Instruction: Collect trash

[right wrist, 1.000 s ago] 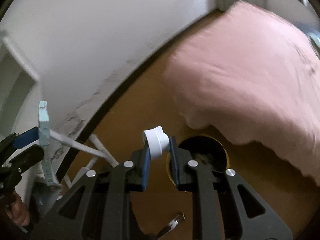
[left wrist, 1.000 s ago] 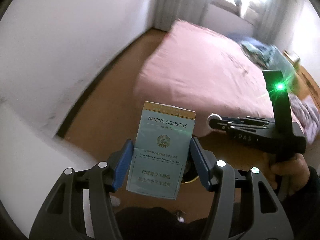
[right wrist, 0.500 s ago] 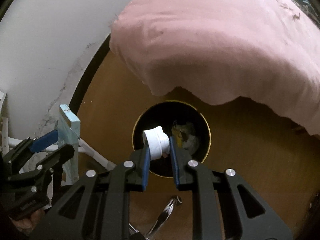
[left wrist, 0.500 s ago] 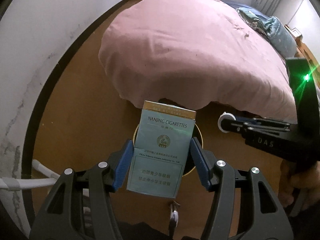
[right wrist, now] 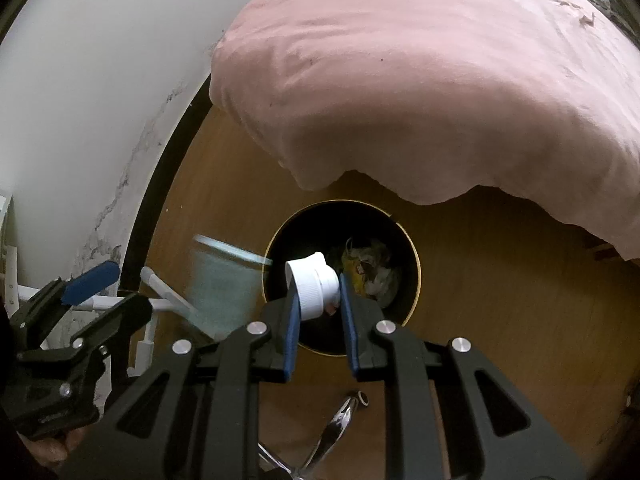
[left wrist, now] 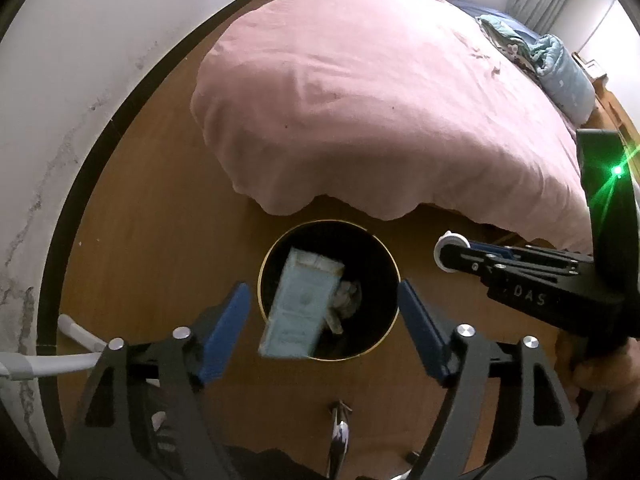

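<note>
Left gripper [left wrist: 324, 304], lower centre: jaws apart, pale blue cigarette pack [left wrist: 302, 304] dropping into black round bin [left wrist: 276, 256]; right gripper [right wrist: 318, 300] clamps white plastic cap [right wrist: 312, 284] above it

A pale blue cigarette pack [left wrist: 301, 304], tilted and blurred, hangs free above the black bin [left wrist: 376, 240].

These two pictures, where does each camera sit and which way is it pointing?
Left wrist: sits on the left gripper, looking down past its open fingers at the bin and a blurred, loose cigarette pack; the right gripper and its hand show at right.
Right wrist: sits on the right gripper, looking down past a white cap clamped above the bin; the left gripper shows at left.
Shared: bin, pack, pink bed, wooden floor.
</note>
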A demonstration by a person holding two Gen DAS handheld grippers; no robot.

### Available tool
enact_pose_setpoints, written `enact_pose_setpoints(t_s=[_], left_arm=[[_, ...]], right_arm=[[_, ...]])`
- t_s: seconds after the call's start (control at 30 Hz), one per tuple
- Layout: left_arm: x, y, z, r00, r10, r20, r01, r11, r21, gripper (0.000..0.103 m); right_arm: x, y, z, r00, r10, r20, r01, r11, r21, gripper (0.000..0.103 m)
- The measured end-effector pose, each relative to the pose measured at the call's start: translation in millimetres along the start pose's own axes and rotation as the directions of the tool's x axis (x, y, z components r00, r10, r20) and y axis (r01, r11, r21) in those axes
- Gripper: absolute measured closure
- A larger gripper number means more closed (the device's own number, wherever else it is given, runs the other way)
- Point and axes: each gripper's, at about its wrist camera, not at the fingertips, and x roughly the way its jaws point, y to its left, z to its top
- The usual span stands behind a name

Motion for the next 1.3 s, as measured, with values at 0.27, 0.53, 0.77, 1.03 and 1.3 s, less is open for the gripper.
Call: enact_pose_setpoints(t_s=[0.27, 0.53, 0.77, 1.03, 1.3], left_arm=[[-18.2, -4.6, -0.3, 0.999, 0.016, 0.028, -0.017, 1.0, 0.015, 0.02], [-57.2, -2.3, -9.0, 0.997, 0.036, 0.065, -0.036, 0.999, -0.008, 0.012], [-138.3, 2.9, -26.5, 0.984, 0.079, 0.159, -0.073, 0.996, -0.043, 0.007], [-278.9, 65.1, -106.1, 0.917, 0.253, 0.308, -0.183, 0.954, -0.239, 0.007], [-397.4, 182.6, -266.0, 0.745, 0.648, 0.154, -0.413, 0.631, -0.657, 0.007]], right_arm=[[2.6, 5.2, 0.0, 1.0, -0.001, -0.005, 0.001, 1.0, -0.011, 0.084], [-11.3, 8.3, 2.6, 0.999, -0.004, 0.054, 0.004, 1.0, -0.008, 0.039], [-42.8, 39.2, 5.9, 0.992, -0.008, 0.126, 0.018, 0.997, -0.071, 0.022], [-118.5, 195.5, -17.6, 0.953, 0.167, 0.253, -0.051, 0.911, -0.408, 0.007], [-151.1, 392.4, -106.1, 0.9, 0.415, 0.132, -0.173, 0.618, -0.767, 0.007]])
